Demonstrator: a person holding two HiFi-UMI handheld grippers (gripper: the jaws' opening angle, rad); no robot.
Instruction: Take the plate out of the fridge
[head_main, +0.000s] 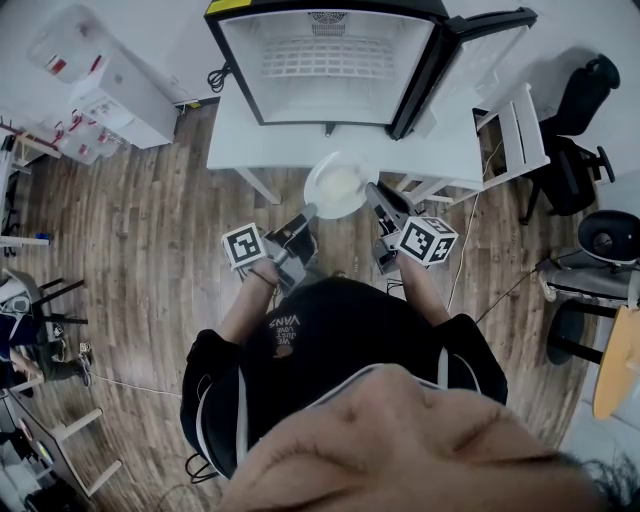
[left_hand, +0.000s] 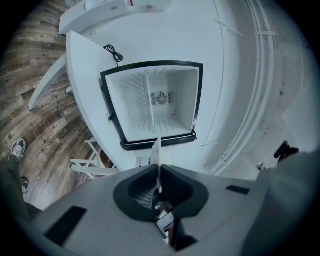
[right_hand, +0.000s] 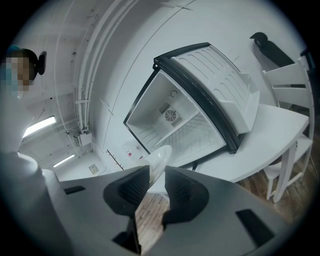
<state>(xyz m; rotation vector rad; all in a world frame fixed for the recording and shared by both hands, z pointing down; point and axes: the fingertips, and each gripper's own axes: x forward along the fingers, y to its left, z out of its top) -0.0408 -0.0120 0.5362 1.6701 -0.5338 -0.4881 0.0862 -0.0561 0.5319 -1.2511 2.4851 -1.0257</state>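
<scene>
**A:** Where is the plate now?

**B:** The plate is outside the fridge. It is in the air just in front of the open fridge, over the front edge of the surface that carries the fridge. The inside of the fridge looks bare.

**A:** How do you hold it?

**B:** My left hand-held gripper is fully closed on the thin rim, at the side of the plate far from the fridge. I see the plate edge-on between its pads. My right hand-held gripper has its jaws apart with the rim between them, and I see no firm pinch there.

**A:** So what asks for care?

**B:** I think one pinch on a smooth rim can let the plate turn or slip. I would close the right one gently on the rim and hold the plate level. Then I would bring it slowly away from the fridge, clear of the open door, before I choose a place to put it down.
</scene>
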